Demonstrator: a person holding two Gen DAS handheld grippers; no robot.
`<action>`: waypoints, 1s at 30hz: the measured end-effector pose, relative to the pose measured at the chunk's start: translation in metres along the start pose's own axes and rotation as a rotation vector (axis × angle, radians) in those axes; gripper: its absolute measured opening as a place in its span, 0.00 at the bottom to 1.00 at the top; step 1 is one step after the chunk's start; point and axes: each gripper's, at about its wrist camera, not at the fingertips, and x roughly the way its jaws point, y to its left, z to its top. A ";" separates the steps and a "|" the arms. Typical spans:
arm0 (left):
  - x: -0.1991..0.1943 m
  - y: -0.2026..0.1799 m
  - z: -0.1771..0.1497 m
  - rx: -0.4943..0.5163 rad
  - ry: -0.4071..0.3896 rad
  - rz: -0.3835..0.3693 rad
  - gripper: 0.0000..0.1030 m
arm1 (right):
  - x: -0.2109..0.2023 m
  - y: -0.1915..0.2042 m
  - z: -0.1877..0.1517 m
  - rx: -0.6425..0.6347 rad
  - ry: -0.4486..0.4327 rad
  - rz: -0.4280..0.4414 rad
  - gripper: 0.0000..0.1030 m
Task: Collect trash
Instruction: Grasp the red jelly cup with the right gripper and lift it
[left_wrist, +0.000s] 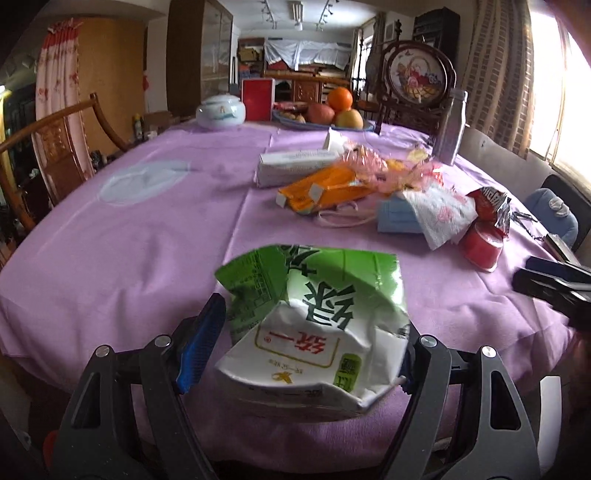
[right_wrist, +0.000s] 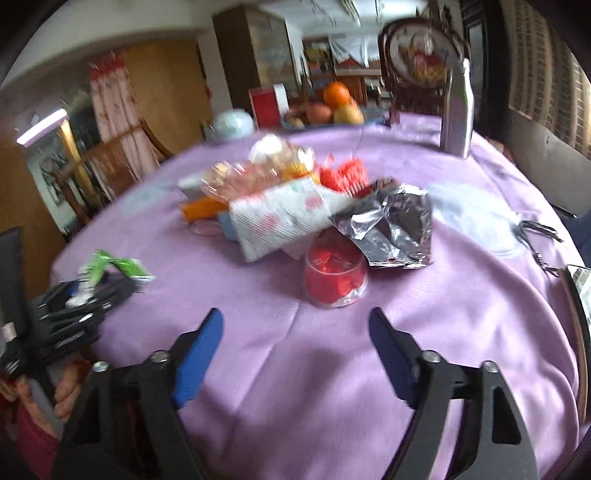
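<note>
While the left gripper (left_wrist: 314, 332) holds a crushed green-and-white drink carton (left_wrist: 317, 325) above the near edge of the worktop (left_wrist: 129, 258), its jaws are clamped on the carton's two sides, and the carton bulges upward between them. The right gripper (right_wrist: 295, 354) hangs over bare purple cloth with its jaws apart and nothing between them. Just beyond its fingertips stands a clear plastic cup (right_wrist: 334, 275) stuffed with red wrappers. Behind the cup, touching it, lies a crumpled silver foil bag (right_wrist: 391, 229). Beside the bag, a patterned paper napkin (right_wrist: 280, 218) lies over a blue face mask (left_wrist: 397, 218). Further back in the same pile are an orange carton (left_wrist: 321, 190), a clear cellophane wrapper (left_wrist: 369, 166) and a long white box (left_wrist: 291, 166). At the far side of the worktop stand a silver bottle (left_wrist: 450, 125), a fruit plate (left_wrist: 364, 126) with an orange (left_wrist: 340, 98), a red box (left_wrist: 258, 99) and a white lidded jar (left_wrist: 220, 110). Seen from the right wrist view, a hand (right_wrist: 66, 387) grips the left gripper's handle at the lower left.
</note>
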 end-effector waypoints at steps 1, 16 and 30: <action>0.001 -0.001 0.000 0.006 -0.007 0.010 0.74 | 0.009 -0.001 0.004 0.002 0.025 -0.017 0.69; -0.030 0.011 0.005 -0.033 -0.071 -0.042 0.65 | -0.007 -0.007 0.013 0.027 -0.060 -0.003 0.48; -0.109 0.038 -0.017 -0.081 -0.142 0.069 0.65 | -0.075 0.027 -0.028 -0.031 -0.175 0.111 0.48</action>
